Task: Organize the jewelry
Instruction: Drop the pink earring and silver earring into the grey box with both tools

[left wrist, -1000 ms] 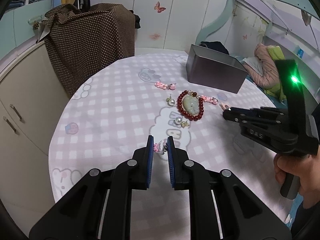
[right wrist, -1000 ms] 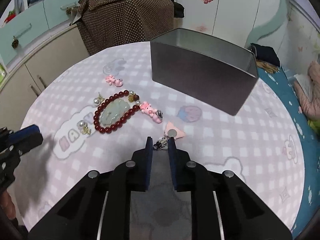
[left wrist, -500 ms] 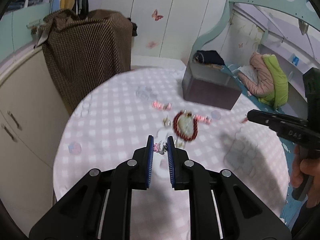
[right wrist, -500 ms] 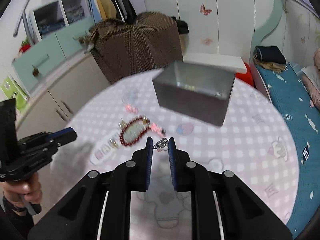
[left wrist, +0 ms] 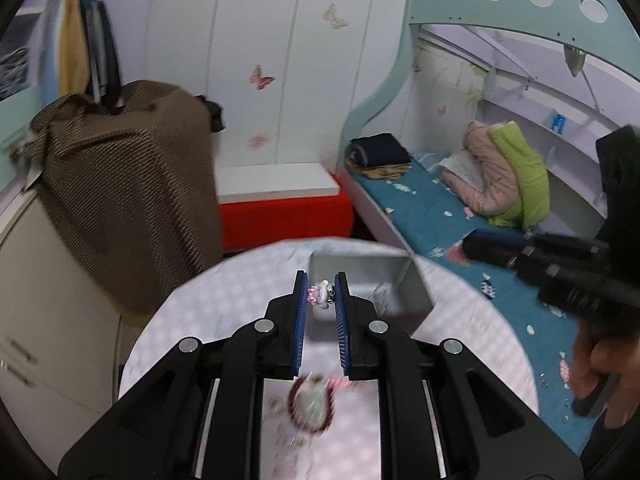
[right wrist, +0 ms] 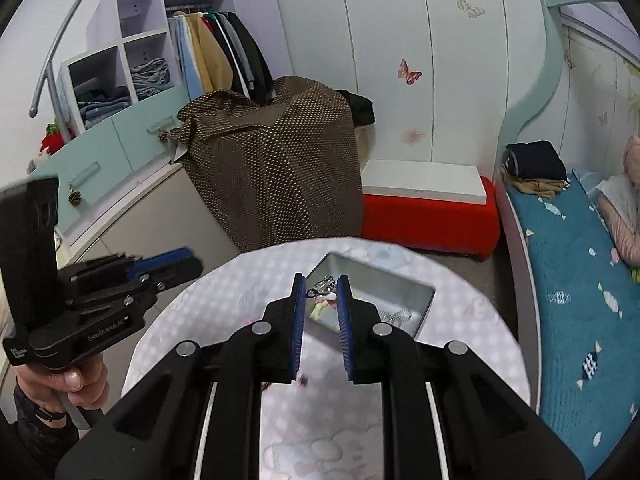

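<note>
My left gripper (left wrist: 321,294) is shut on a small pink and white charm (left wrist: 320,295), held high above the round table, in line with the open grey metal box (left wrist: 416,292). My right gripper (right wrist: 322,290) is shut on a small silver clasp with a pink charm (right wrist: 321,289), also raised over the metal box (right wrist: 400,280), which holds some jewelry. The red bead bracelet with a pale stone (left wrist: 311,404) lies blurred on the table below the left fingers. The right gripper also shows at the right in the left wrist view (left wrist: 472,250).
The round table has a pink checked cloth (right wrist: 460,320). Behind it stand a brown dotted cover (right wrist: 276,160) over furniture, a red bench (right wrist: 428,216) and a bed with a blue sheet (right wrist: 568,264). Cabinets (left wrist: 40,280) are on the left.
Both grippers have lifted high off the table with their charms and moved toward the metal box. The table and bracelet now look smaller and lower in view.
</note>
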